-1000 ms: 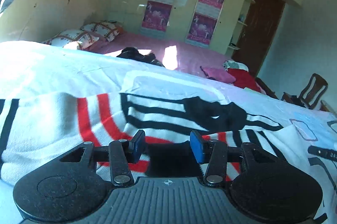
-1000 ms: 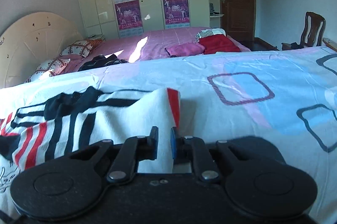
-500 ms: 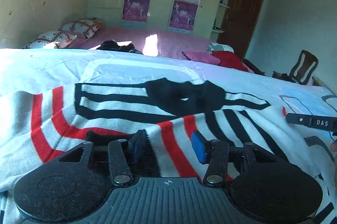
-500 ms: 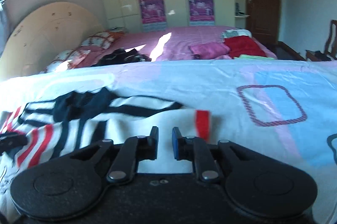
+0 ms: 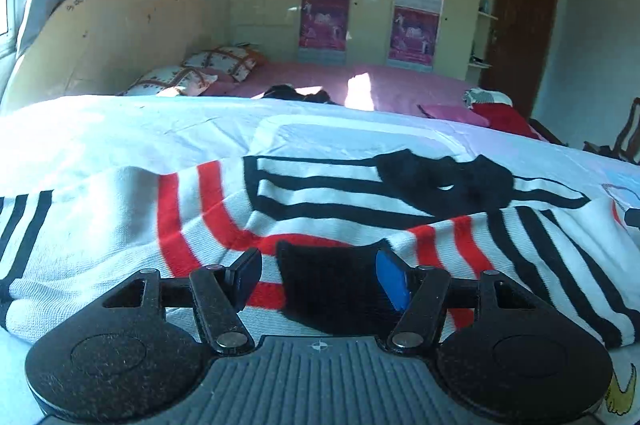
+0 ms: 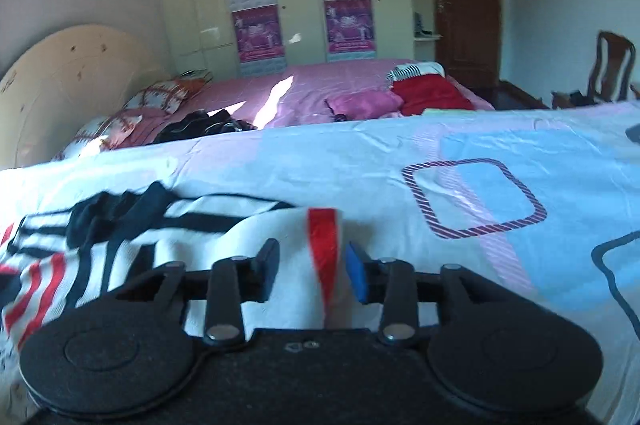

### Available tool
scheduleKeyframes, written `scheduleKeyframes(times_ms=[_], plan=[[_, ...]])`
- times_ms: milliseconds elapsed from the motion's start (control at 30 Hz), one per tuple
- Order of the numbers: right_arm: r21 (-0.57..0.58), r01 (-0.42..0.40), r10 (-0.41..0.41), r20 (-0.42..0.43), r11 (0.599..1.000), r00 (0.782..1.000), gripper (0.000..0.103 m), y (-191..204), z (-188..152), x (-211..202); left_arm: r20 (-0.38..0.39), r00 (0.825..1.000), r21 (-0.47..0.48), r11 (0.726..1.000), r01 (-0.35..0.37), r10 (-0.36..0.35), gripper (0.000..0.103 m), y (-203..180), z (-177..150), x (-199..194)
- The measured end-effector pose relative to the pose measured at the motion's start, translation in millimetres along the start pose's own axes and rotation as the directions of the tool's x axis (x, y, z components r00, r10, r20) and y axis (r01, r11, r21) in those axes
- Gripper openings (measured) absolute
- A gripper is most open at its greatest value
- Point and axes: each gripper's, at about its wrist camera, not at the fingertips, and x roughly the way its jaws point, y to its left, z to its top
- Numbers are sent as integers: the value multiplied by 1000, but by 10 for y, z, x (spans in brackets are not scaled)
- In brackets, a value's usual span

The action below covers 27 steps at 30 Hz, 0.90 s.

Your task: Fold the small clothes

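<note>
A white knit sweater with black and red stripes lies spread on the bed, partly folded over itself. My left gripper is open, low over the sweater's near edge, with a black cuff lying between its jaws. In the right wrist view the same sweater lies to the left. My right gripper is open over its right edge, with a red-trimmed white fold lying loose between the jaws.
The bed sheet is pale blue and white with square outlines. Behind it stands a second bed with a pink cover, pillows, dark clothes and red and pink garments. A wooden chair stands at the right.
My right gripper was shut on the sweater's edge and has opened, letting the fold go. My left gripper has opened wider, and the sleeve now lies folded across the sweater.
</note>
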Motion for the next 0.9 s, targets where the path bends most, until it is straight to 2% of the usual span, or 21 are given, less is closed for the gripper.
scheduleKeyframes(times_ms=[100, 167, 200, 233, 267, 333, 400, 467, 500, 600, 633, 700, 733, 800, 867, 900], plan=[[114, -47, 53, -47, 992, 997, 39, -204, 92, 258, -51, 999, -71, 997, 15, -19, 63, 111, -21, 111], [120, -50, 60, -85, 992, 995, 34, -241, 91, 388, -60, 998, -70, 997, 25, -29, 63, 96, -48, 173], [122, -67, 79, -98, 990, 992, 26, -250, 79, 427, -64, 997, -55, 998, 33, -36, 53, 68, -45, 194], [112, -83, 96, -109, 990, 989, 17, -228, 53, 454, -62, 997, -50, 998, 45, -48, 25, 56, -35, 200], [85, -74, 83, -102, 994, 991, 13, -204, 40, 443, -64, 995, -64, 996, 69, -73, 9, 58, -14, 216], [53, -55, 59, -69, 997, 996, 9, -165, 60, 359, -40, 997, -94, 994, 60, -64, 8, 66, -2, 193], [11, -22, 22, -31, 1000, 999, 8, -142, 76, 289, 2, 1000, -54, 999, -3, 3, 8, 3, -45, 128], [-18, 6, -7, -74, 1000, 997, 8, -154, 4, 425, -4, 1000, -73, 997, -21, 21, 8, 30, -145, 159], [-32, 4, -6, -55, 999, 998, 8, -162, -15, 424, 2, 1000, -70, 997, -22, 22, 8, 32, -150, 154], [-56, 27, -30, -55, 998, 998, 14, -125, 15, 390, -24, 1000, -84, 996, -4, 2, 11, 78, -69, 165], [-56, 36, -39, -48, 998, 998, 21, -128, 28, 335, -23, 1000, -98, 995, -13, 11, 18, 109, -44, 127], [-61, 24, -25, -13, 998, 1000, 21, -129, 39, 156, 28, 995, -92, 991, -96, 99, 22, 114, 1, -31], [-75, 15, -15, 1, 997, 1000, 21, -99, 29, 67, 62, 991, -81, 991, -111, 116, 22, 93, 26, -107], [-106, -25, 26, 7, 994, 1000, 19, -11, -7, -40, 99, 992, -49, 996, -73, 78, 22, -20, 87, -154], [-163, -60, 61, 4, 985, 998, 19, 134, -52, -65, 106, 994, 25, 999, -29, 26, 23, -236, 127, -91], [-190, -66, 67, -2, 979, 998, 18, 198, -87, -49, 89, 996, 54, 998, -14, 9, 29, -338, 128, -19]])
